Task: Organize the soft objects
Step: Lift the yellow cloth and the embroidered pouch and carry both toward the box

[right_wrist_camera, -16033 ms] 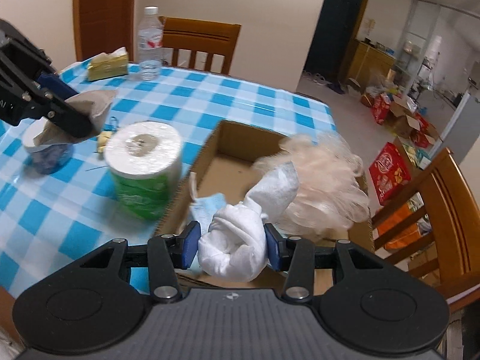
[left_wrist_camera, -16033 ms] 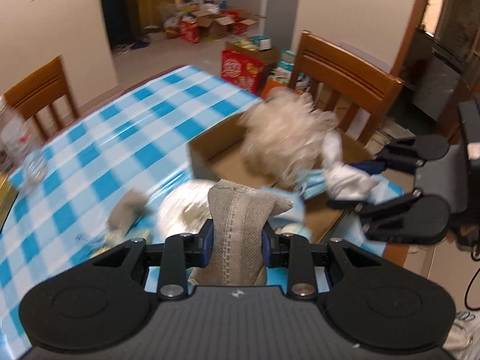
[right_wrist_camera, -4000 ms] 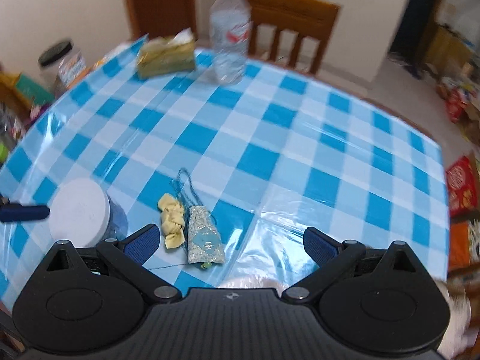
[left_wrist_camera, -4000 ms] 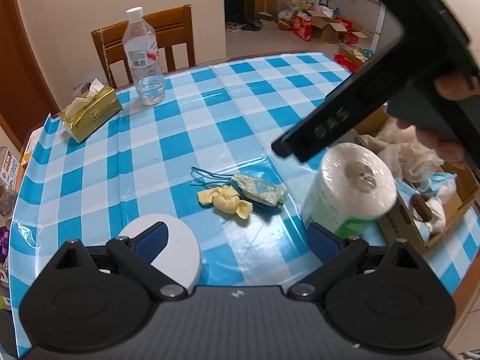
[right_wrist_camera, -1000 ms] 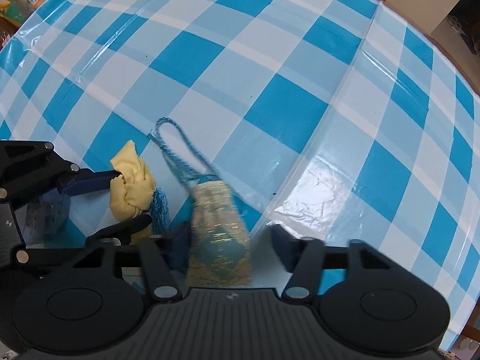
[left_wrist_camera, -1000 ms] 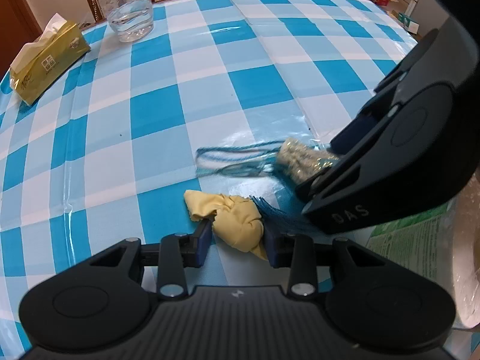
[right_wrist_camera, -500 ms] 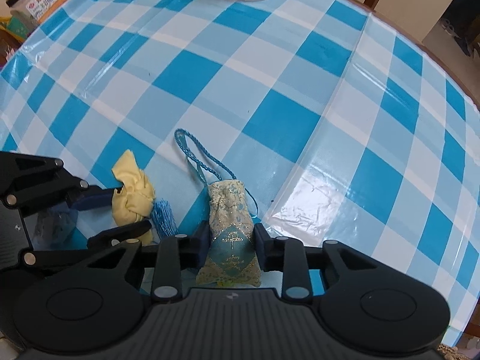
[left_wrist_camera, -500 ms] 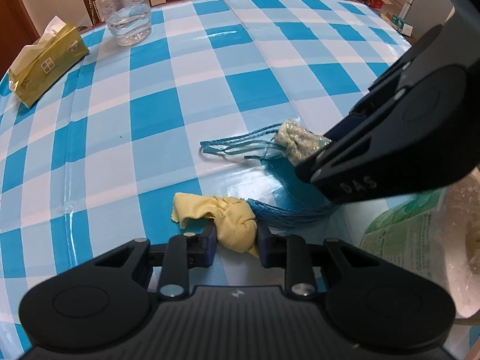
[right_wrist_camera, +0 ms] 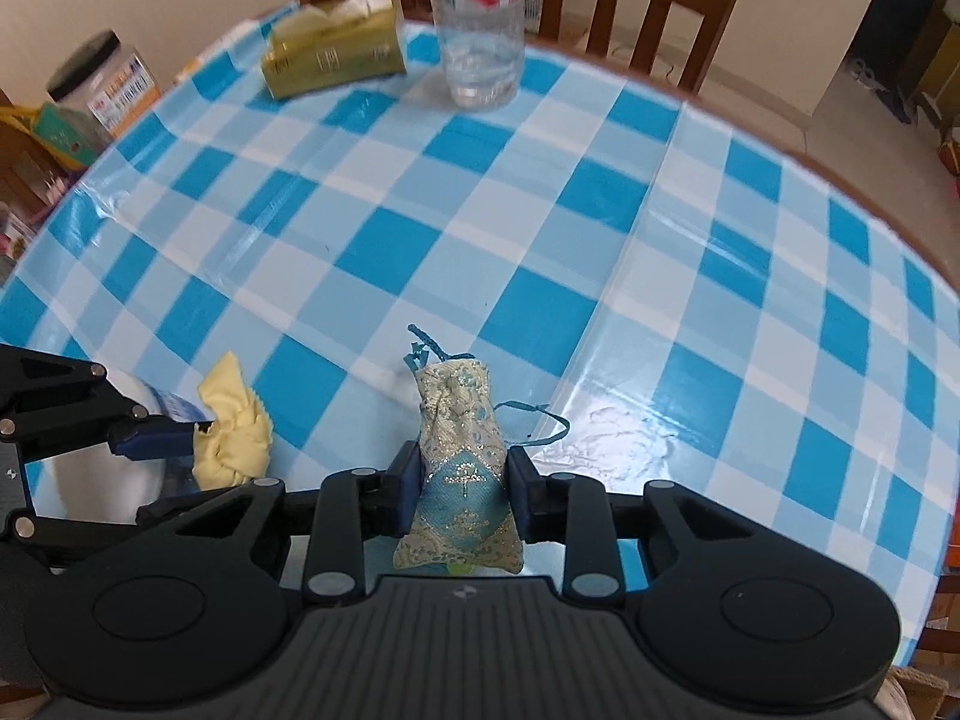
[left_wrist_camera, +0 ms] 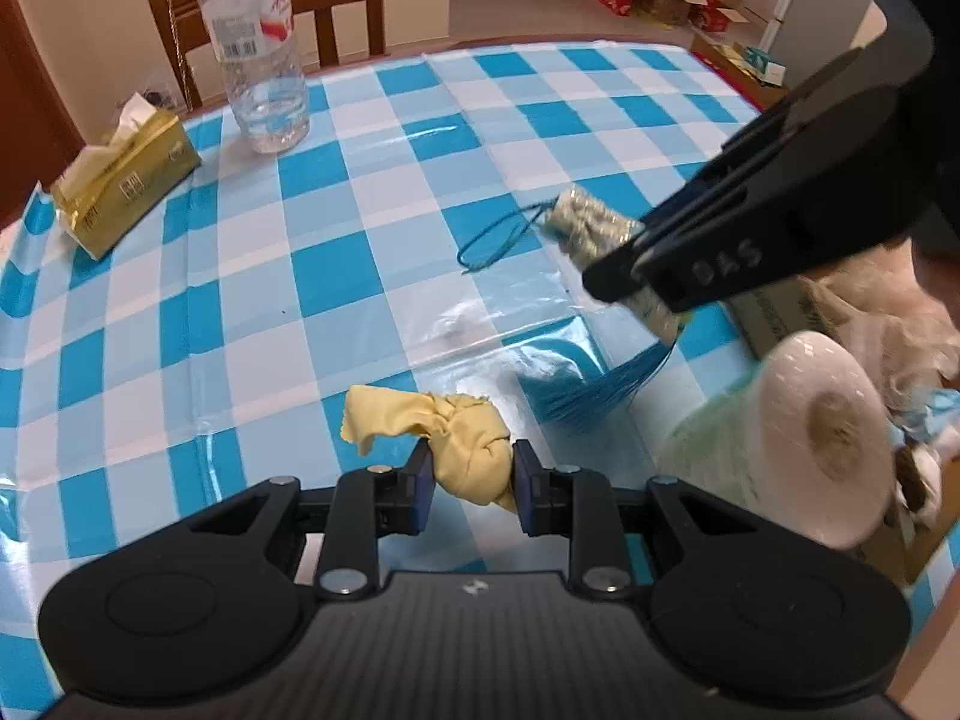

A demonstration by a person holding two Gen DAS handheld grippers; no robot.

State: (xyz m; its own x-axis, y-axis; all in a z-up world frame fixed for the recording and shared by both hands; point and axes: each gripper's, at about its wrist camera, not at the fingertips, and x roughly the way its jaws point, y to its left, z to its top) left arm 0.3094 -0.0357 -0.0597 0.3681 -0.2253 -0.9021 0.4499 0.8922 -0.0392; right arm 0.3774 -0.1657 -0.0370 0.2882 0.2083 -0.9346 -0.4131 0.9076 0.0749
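A second ago both things lay on the blue checked table (left_wrist_camera: 372,228), and now the left gripper (left_wrist_camera: 467,471) is squeezed tight on the yellow cloth (left_wrist_camera: 462,444) and the right gripper (right_wrist_camera: 459,489) on the little sparkly bag (right_wrist_camera: 459,450), both lifted up.

water bottle (right_wrist_camera: 480,18) top cut off, paper roll (left_wrist_camera: 822,438) blurred

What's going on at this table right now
A person is tidying soft things with two handheld grippers. The left gripper is shut on a knotted yellow cloth, and the right gripper is shut on a small brocade pouch with a blue tassel. A cardboard box of soft items sits beside a paper roll.
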